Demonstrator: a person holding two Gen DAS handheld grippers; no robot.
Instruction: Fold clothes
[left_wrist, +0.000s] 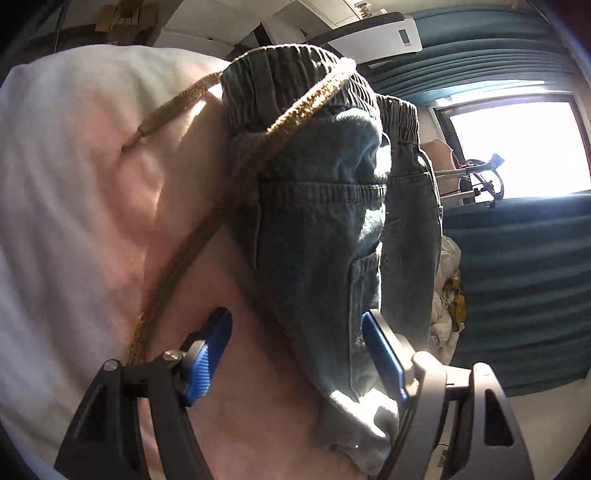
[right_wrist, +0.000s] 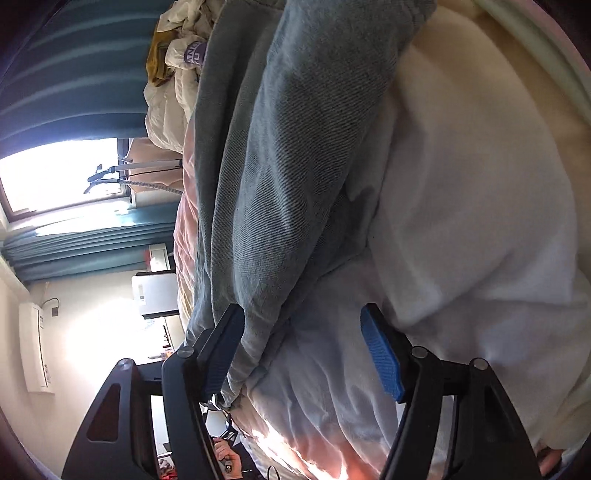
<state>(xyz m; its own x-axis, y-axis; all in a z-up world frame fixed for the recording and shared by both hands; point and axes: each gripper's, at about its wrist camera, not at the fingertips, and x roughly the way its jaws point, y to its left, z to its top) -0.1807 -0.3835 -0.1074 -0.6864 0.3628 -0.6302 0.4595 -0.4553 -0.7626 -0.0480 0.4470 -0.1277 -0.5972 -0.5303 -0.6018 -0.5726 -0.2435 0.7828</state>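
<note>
A pair of blue-grey jeans (left_wrist: 325, 229) with an elastic waistband and a brown drawstring (left_wrist: 207, 229) lies bunched on a pale bed cover (left_wrist: 74, 192). My left gripper (left_wrist: 295, 354) is open, its blue pads (left_wrist: 207, 362) standing on either side of the jeans' lower edge. In the right wrist view the same jeans (right_wrist: 280, 166) run up the frame over the white cover (right_wrist: 461, 221). My right gripper (right_wrist: 303, 350) is open, with a fold of denim lying between its fingers, close to the left pad (right_wrist: 221, 354).
A heap of pale and yellow clothes (right_wrist: 173, 66) lies further along the bed. Teal curtains (left_wrist: 517, 266) and a bright window (left_wrist: 517, 147) are behind. A stand with a clamp (left_wrist: 480, 173) is near the window.
</note>
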